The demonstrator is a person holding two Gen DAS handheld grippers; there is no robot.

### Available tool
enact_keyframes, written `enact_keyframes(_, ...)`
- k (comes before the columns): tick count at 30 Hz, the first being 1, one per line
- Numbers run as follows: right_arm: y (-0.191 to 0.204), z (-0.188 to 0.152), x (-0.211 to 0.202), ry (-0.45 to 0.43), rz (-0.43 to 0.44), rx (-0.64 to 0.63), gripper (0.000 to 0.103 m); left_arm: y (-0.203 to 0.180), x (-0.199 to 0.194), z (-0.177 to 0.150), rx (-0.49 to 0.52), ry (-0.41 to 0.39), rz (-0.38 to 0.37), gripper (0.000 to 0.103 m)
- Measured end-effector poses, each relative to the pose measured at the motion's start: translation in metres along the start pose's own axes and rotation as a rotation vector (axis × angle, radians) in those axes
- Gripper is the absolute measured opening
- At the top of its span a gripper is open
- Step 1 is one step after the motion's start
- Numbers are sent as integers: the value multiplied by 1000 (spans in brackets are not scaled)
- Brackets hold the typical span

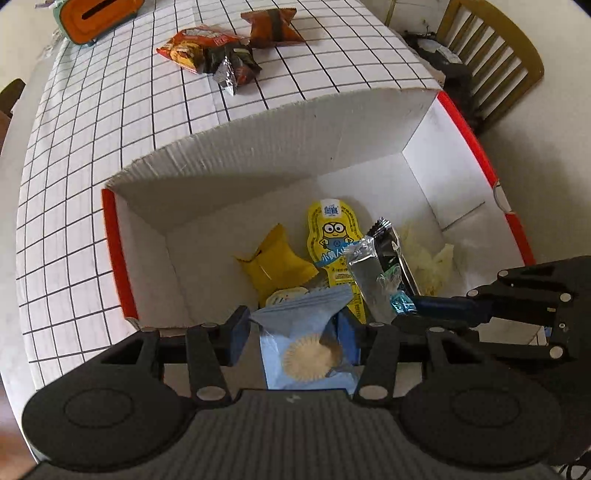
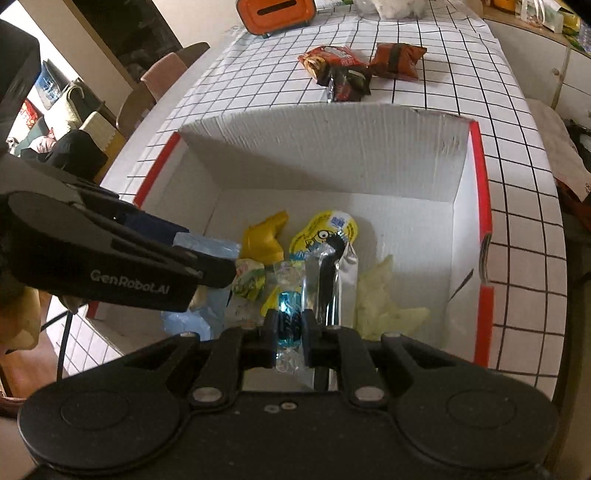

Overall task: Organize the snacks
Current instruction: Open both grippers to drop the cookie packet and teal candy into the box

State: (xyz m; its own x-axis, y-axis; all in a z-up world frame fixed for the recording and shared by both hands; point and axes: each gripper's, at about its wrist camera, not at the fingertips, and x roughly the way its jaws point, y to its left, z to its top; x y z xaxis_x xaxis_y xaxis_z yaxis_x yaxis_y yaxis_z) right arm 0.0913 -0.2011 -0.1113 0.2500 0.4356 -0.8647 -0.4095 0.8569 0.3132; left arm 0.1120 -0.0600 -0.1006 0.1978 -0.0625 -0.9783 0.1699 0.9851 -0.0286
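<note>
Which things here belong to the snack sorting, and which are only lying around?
Belonging to the job:
- white cardboard box with red edges
- light blue biscuit packet in left tongs
- small blue wrapped candy in right tongs
- yellow Minion pouch
- red snack bags on the table

Just lying about:
- orange tissue box
- wooden chair

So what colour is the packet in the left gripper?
Light blue, with a round biscuit picture; clearest in left wrist view.

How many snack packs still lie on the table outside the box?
3, clustered beyond the box's far wall: a red chip bag, a dark packet, a brown pack. Overlap may hide more.
</note>
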Motion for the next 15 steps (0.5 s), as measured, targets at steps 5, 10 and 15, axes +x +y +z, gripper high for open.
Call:
enact_keyframes(5, 2, -3, 9, 8, -24, 9, 11, -1, 13, 4, -13, 58, 3, 50)
enact_keyframes(10, 3, -6, 15, 18, -33, 18, 11, -1, 22, 8, -24, 97, 5, 51)
enact_keyframes(15, 1, -6, 18, 24, -26, 36, 12, 0, 31, 13, -32, 139, 7, 52)
